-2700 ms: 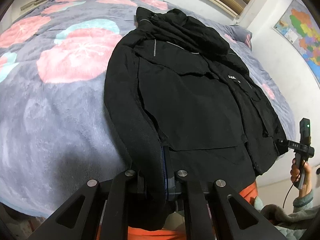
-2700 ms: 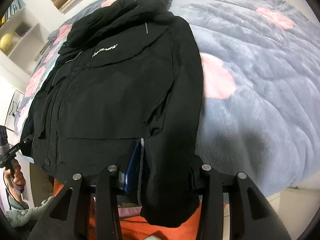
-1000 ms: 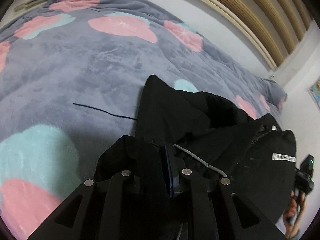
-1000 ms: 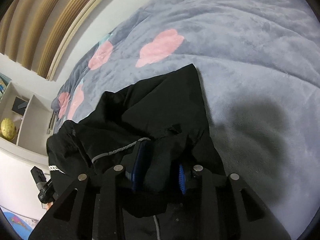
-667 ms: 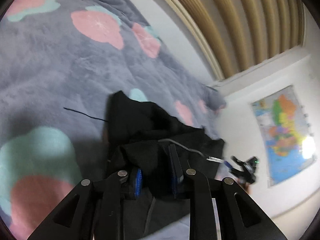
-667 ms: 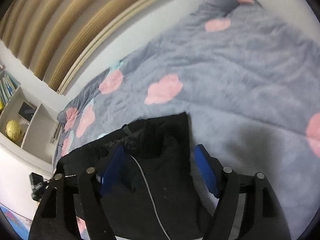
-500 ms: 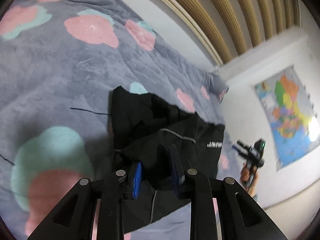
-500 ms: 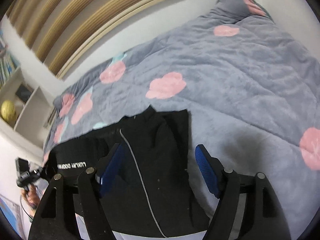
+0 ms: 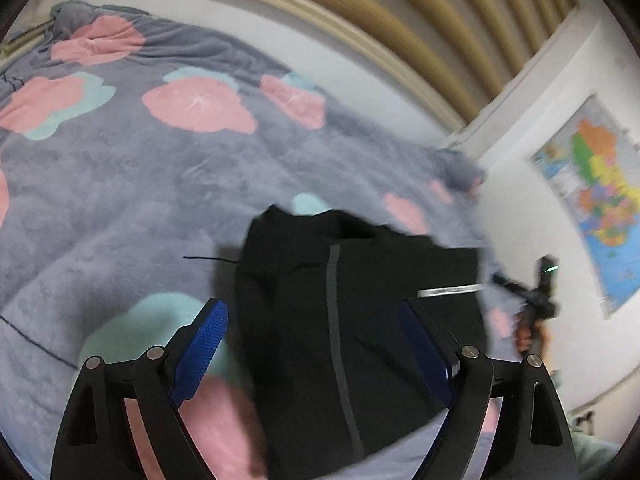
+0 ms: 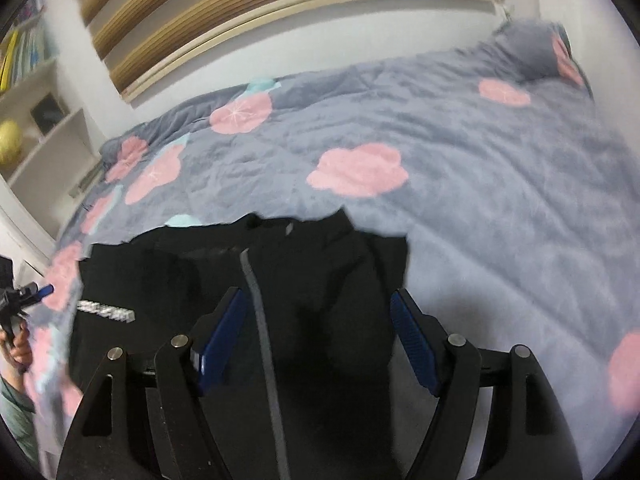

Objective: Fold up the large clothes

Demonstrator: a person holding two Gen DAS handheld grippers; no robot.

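Note:
A black jacket lies folded over on the grey flowered blanket, with a grey stripe down it and a white logo at its right edge. My left gripper hovers above it; its jaws are opening and the blue pads touch no cloth. In the right wrist view the same jacket sits below my right gripper, which is open and holds nothing. Each gripper also shows small in the other's view: the right gripper in a hand, and the left gripper at the far left.
The blanket stretches wide beyond the jacket up to a slatted wooden headboard. A coloured map hangs on the right wall. White shelves with a yellow ball stand to the left of the bed.
Both grippers were shut on the jacket's edge and carried it over the collar. They have since let go, opened wide and lifted; the jacket now rests folded on the bed.

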